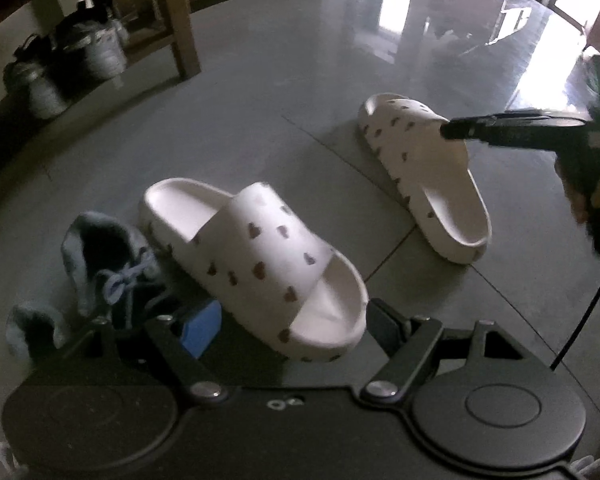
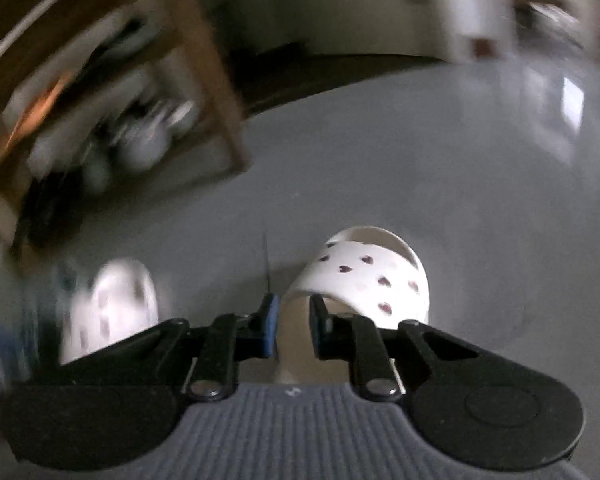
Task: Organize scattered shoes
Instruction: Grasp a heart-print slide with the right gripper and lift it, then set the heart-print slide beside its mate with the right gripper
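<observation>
Two white slides with dark heart prints lie on the grey floor. The near slide (image 1: 260, 260) lies between the fingers of my left gripper (image 1: 292, 320), which is open around its toe end. The far slide (image 1: 424, 176) lies to the right; it also shows in the right wrist view (image 2: 364, 276). My right gripper (image 2: 292, 328) has its jaws a little apart, straddling the inner side wall of that slide near its heel. In the left wrist view the right gripper (image 1: 452, 130) reaches in from the right over the far slide's strap. The near slide is a blurred shape in the right wrist view (image 2: 112, 308).
A small blue-grey lace-up shoe (image 1: 112, 268) lies left of the near slide, another grey piece (image 1: 32, 328) beside it. A wooden shoe rack (image 1: 172, 20) with several sneakers (image 1: 88, 52) stands at the back left. Glossy floor (image 1: 380, 60) stretches beyond.
</observation>
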Action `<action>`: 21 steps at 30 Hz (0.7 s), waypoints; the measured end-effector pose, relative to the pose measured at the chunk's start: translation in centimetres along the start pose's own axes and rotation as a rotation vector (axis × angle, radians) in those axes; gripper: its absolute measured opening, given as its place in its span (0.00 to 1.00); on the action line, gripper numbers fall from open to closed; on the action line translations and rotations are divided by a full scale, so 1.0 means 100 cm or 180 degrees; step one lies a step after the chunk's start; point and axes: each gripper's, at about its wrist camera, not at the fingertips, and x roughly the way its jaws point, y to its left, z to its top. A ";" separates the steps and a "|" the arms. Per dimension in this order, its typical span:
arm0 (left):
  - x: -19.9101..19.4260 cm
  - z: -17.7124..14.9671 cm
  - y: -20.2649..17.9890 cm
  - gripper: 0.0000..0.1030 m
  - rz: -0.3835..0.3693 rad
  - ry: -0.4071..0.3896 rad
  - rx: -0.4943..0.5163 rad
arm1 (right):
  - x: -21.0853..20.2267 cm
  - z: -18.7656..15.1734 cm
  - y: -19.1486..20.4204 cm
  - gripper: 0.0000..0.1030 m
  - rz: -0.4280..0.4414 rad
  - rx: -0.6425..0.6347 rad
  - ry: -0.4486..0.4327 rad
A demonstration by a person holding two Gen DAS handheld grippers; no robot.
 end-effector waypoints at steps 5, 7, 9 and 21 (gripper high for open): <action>-0.001 0.003 -0.003 0.78 0.0042 0.0031 -0.0050 | -0.020 0.010 0.008 0.72 0.0303 0.0471 -0.0220; -0.001 0.005 -0.004 0.78 0.0059 0.0043 -0.0070 | -0.027 0.016 0.035 0.89 0.0531 0.0306 -0.0390; -0.001 0.006 -0.005 0.78 0.0076 0.0056 -0.0090 | -0.029 0.023 0.062 0.88 0.0633 0.0030 -0.0406; -0.006 -0.019 0.022 0.78 0.0368 0.0095 -0.0387 | -0.001 0.038 0.123 0.88 0.0509 -0.0584 -0.0015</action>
